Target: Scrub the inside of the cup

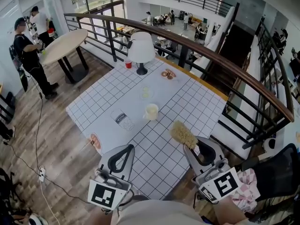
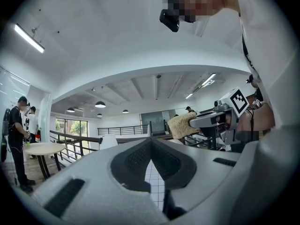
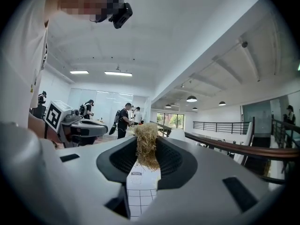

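Note:
A cream cup (image 1: pixel 151 111) stands upright on the grid-patterned tablecloth (image 1: pixel 187 102), near the table's middle. My right gripper (image 1: pixel 193 147) is shut on a straw-coloured scrubber (image 1: pixel 182 133), which sticks out toward the cup and stays short of it. In the right gripper view the scrubber (image 3: pixel 145 132) fills the gap between the jaws of that gripper (image 3: pixel 147 150). My left gripper (image 1: pixel 126 149) hovers over the table's near edge, shut and holding nothing; its jaws meet in the left gripper view (image 2: pixel 151 143). That view also shows the scrubber (image 2: pixel 180 125) off to the right.
On the cloth are a white lamp (image 1: pixel 141 50), a red cup (image 1: pixel 128 64), a plate of pastries (image 1: pixel 168 74), a small saucer (image 1: pixel 146 93), a clear glass (image 1: pixel 123 120) and an orange item (image 1: pixel 95 141). A railing (image 1: pixel 225 64) runs behind the table. A person (image 1: pixel 28 55) stands by a round table (image 1: pixel 63 46).

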`<state>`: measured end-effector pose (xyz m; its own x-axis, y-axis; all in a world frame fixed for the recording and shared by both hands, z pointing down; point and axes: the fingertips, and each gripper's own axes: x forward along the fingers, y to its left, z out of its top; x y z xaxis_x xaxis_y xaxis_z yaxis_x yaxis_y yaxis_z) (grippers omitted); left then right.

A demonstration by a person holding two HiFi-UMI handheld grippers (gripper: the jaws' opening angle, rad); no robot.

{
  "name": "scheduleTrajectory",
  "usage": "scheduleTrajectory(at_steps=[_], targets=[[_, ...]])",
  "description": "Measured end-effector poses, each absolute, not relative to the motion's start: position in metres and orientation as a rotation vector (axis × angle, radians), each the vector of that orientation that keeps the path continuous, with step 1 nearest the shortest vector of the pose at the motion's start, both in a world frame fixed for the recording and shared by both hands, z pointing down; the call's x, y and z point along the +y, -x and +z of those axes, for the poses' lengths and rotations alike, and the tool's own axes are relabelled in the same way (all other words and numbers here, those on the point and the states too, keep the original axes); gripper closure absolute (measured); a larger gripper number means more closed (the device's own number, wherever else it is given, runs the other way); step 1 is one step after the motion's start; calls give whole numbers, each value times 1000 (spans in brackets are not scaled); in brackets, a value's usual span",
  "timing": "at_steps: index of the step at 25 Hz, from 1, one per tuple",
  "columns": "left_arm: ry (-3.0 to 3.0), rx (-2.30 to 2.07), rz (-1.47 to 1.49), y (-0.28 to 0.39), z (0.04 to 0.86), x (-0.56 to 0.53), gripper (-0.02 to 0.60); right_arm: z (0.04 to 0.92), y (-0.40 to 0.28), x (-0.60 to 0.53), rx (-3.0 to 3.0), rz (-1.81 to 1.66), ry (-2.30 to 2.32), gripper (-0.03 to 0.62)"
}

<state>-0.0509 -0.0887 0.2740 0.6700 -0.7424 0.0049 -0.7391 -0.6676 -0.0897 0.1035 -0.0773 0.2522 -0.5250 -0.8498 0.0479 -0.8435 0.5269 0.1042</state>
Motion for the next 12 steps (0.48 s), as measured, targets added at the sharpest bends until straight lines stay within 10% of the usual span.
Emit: scheduleTrajectory(at_steps=[12], targets=[[2803,1200,-88,43,267,-91,568,254,-104,-80,-2657,-92,-1483,484]])
